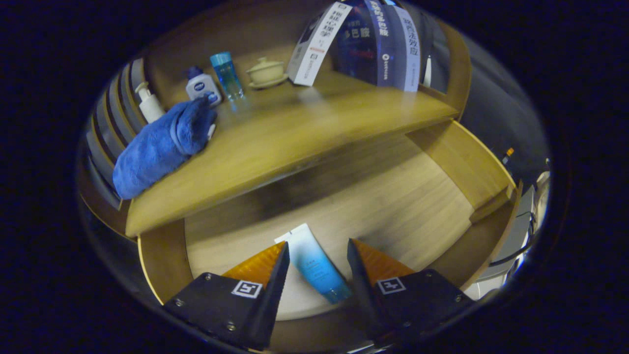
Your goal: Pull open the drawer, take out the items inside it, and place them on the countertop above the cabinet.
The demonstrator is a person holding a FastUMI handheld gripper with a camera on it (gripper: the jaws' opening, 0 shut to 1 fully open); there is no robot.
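- Drawer [442, 216] stands pulled open below the countertop [304, 137]; one blue-and-white tube [314, 263] lies flat on its floor, the sole item seen inside.
- Gripper [318, 250] hovers over the tube with its two fingers spread apart, one on each side, neither pressing on it.
- Tube lies at a slant between the fingers, so a close from here could, by my reckoning, catch only its edge and let it slip or spin away.
- On the countertop: one rolled blue towel [159, 147], one white pump bottle [149, 104], one white bottle with a dark cap [201, 86], one clear blue bottle [227, 76].
- Farther back sit one lidded cup on a saucer [266, 72] and leaning books [363, 42], about three; a lift too near the countertop's edge risks knocking the tube loose.
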